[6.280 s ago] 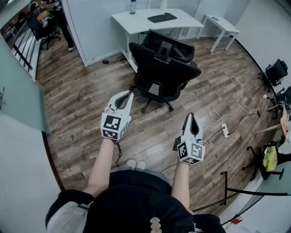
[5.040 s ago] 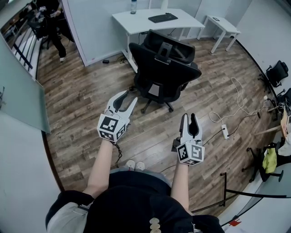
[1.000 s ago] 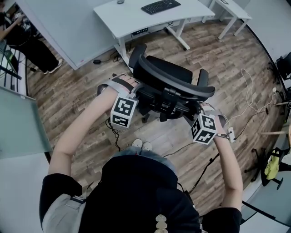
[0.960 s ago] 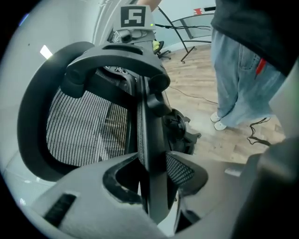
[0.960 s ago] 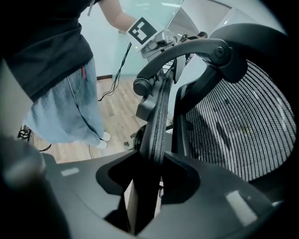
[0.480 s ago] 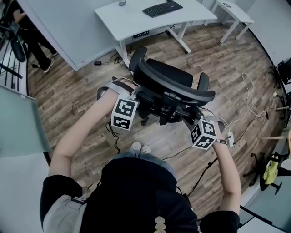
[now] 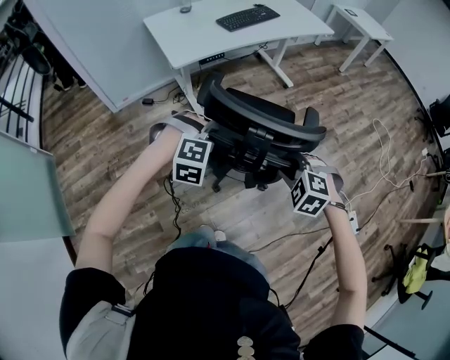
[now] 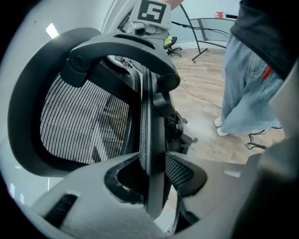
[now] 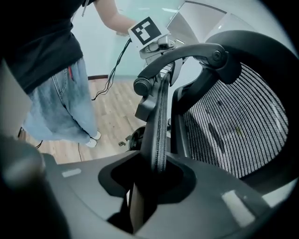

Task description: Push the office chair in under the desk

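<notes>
The black mesh office chair point(image 7: 256, 133) stands on the wood floor just in front of the white desk point(image 7: 295, 28), its backrest toward me. My left gripper point(image 7: 201, 140) is shut on the backrest's left edge. In the left gripper view the frame edge point(image 8: 150, 140) runs down between the jaws of the left gripper point(image 8: 152, 176). My right gripper point(image 7: 304, 176) is shut on the backrest's right edge, and in the right gripper view the backrest rim point(image 9: 159, 126) is pinched in the right gripper point(image 9: 156, 173). The curved headrest point(image 7: 260, 116) tops the back.
A keyboard point(image 7: 244, 17) and a bottle point(image 7: 185, 8) lie on the desk. A small white side table point(image 7: 360, 17) stands to the right. Cables and a power strip point(image 7: 351, 222) trail over the floor at right. A grey partition point(image 7: 91, 42) stands left of the desk.
Both grippers, free in front of the chair seconds ago, now hold its backrest. Over the last second the chair and both grippers have moved a little toward the desk.
</notes>
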Tool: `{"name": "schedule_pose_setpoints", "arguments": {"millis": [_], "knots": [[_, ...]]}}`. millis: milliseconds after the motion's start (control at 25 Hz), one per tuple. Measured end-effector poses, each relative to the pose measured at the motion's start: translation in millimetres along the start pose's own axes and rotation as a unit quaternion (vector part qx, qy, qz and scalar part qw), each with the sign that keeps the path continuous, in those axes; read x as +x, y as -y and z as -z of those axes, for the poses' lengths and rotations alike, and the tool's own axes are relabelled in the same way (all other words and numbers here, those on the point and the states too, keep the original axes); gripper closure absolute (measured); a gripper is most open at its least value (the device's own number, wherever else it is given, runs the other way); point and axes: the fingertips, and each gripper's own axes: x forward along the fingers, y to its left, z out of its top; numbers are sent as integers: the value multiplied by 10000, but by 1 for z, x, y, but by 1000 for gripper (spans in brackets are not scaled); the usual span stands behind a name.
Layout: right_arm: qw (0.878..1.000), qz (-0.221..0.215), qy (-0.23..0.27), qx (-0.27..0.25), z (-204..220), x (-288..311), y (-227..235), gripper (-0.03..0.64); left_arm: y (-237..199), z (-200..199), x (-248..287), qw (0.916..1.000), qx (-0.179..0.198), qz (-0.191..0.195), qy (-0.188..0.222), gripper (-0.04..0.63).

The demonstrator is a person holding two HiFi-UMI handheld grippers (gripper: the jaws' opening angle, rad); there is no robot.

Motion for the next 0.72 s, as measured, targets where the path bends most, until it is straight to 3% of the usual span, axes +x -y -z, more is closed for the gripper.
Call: {"name": "schedule_pose_setpoints", "arguments": {"millis": [440, 720], "knots": [[9994, -61, 148, -304, 53, 33, 97, 505, -84, -2, 57, 9995, -282, -97, -98, 453], [9972, -164, 314, -662, 94, 69, 188, 505, -160, 4, 107, 9978, -589, -231, -220, 453]]}}
